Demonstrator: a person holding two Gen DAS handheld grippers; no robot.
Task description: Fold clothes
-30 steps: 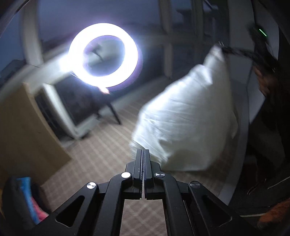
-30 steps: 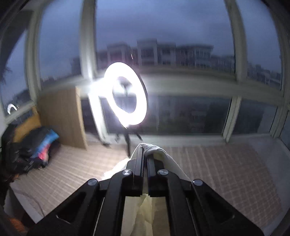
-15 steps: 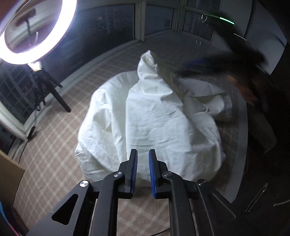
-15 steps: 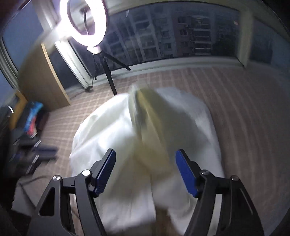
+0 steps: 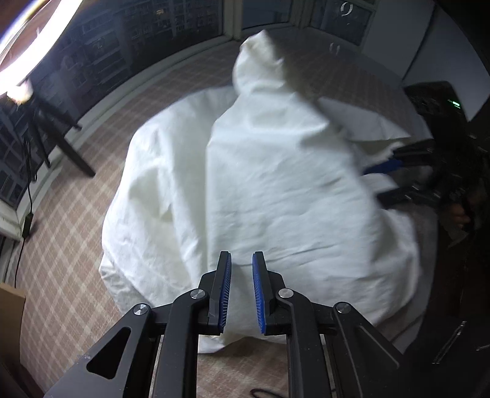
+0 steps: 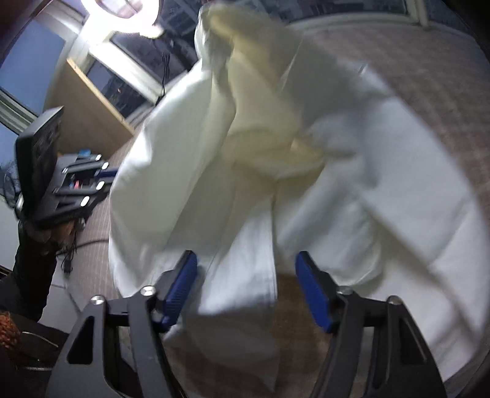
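Presently catalogued, one white garment (image 5: 275, 183), billowed and settling onto a checked floor mat (image 5: 76, 229), one peak of cloth standing up toward the windows (image 5: 183, 24). Judged step: spreading the piece flat ahead of any fold; no fold yet made. Next move, by estimate: cloth left to drop, then an edge or sleeve found, pinched and drawn over the body, low and level so the fabric does not bunch.

Left gripper (image 5: 240, 290): pitched steeply downward over the near hem, fingers (image 5: 225, 294) a narrow gap apart, nothing between them, cloth lying beyond the tips.

Right gripper (image 6: 246, 289): angled down at the garment's near side, fingers (image 6: 180, 287) well apart and closing, a blurred hanging strip of white fabric between them but pressed by neither pad. Also visible from the left view at the garment's far right edge.

Background: ring light on tripod (image 5: 18, 55), wooden cabinet (image 6: 88, 116), dark bags (image 6: 12, 183).
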